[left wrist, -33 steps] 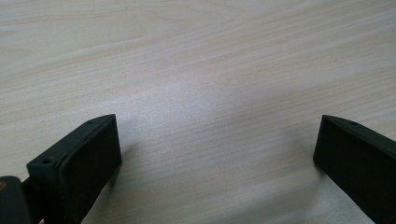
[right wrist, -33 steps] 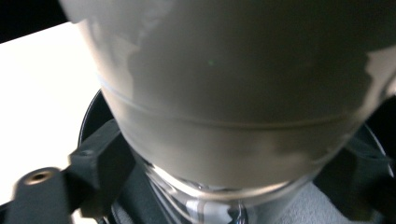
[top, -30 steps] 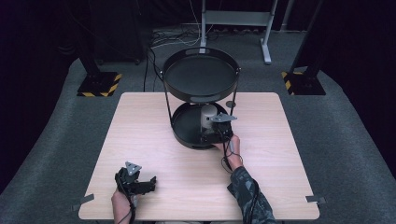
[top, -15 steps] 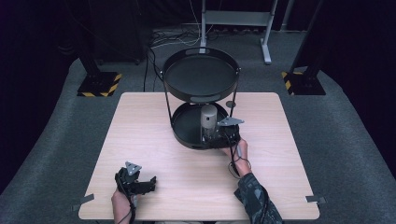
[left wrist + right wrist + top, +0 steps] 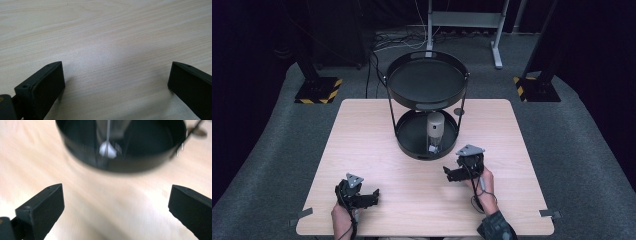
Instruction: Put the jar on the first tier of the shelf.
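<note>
1. Now the right gripper (image 5: 451, 174) sits over the bare table (image 5: 532, 150), just in front of the two-tier black stand (image 5: 427, 107); a second ago it reached into the lower tray (image 5: 404, 131), close to the beige-grey canister (image 5: 435, 131).
2. The canister stands upright in the lower tray, apart from both grippers, and its position matches the earlier pictures.
3. The left gripper (image 5: 371, 196) rests near the table's front-left edge, as it did before, held by the left hand (image 5: 343, 212).
4. The right hand (image 5: 482, 186) has drawn back toward the person's side of the table.
5. The right gripper view shows its jaws spread wide with nothing between them, and beyond them the blurred tray rim (image 5: 120, 165) with a pale patch and a thin rod; the canister's shape is too smeared there to make out.
6. The left gripper view shows its jaws likewise spread wide over plain wood grain (image 5: 105, 37), empty.
7. The high view alone gives the upper tray (image 5: 427, 80), the grey carpet (image 5: 587, 150) and the striped bases (image 5: 317, 92) behind.
</note>
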